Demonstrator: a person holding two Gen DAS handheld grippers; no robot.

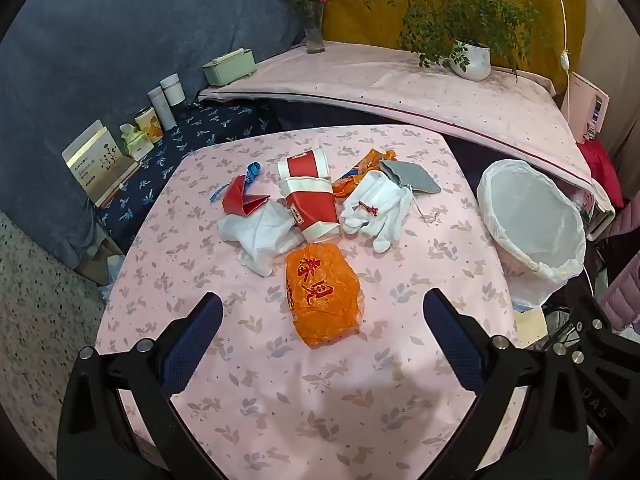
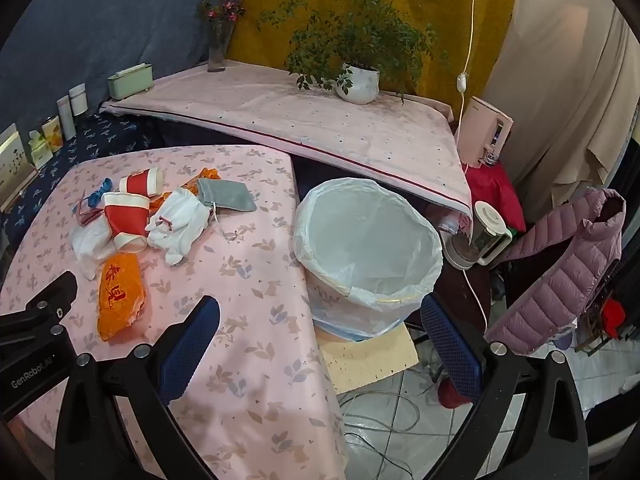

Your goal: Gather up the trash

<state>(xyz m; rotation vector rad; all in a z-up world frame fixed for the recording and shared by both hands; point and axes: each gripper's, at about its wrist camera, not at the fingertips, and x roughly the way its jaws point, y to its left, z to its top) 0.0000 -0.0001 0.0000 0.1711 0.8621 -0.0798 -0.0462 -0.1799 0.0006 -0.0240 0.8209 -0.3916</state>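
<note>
Trash lies in a heap on the pink floral table (image 1: 320, 400): an orange plastic bag (image 1: 322, 294) nearest me, two red-and-white paper cups (image 1: 312, 208), crumpled white tissue (image 1: 260, 232), white gloves (image 1: 376, 208), a grey pouch (image 1: 408, 176), a red folded paper (image 1: 244, 200) and a blue scrap (image 1: 253, 170). My left gripper (image 1: 320, 308) is open and empty, its fingers either side of the orange bag, short of it. A bin with a white liner (image 2: 368, 248) stands right of the table. My right gripper (image 2: 320, 312) is open and empty, near the bin's front rim.
A second pink-covered table (image 2: 320, 128) at the back holds a potted plant (image 2: 360, 80), a flower vase (image 2: 218, 48) and a green box (image 2: 130, 80). Containers line the left wall (image 1: 160, 108). A kettle (image 2: 488, 232), a pink jacket (image 2: 560, 272) and floor cables (image 2: 380, 420) are at the right.
</note>
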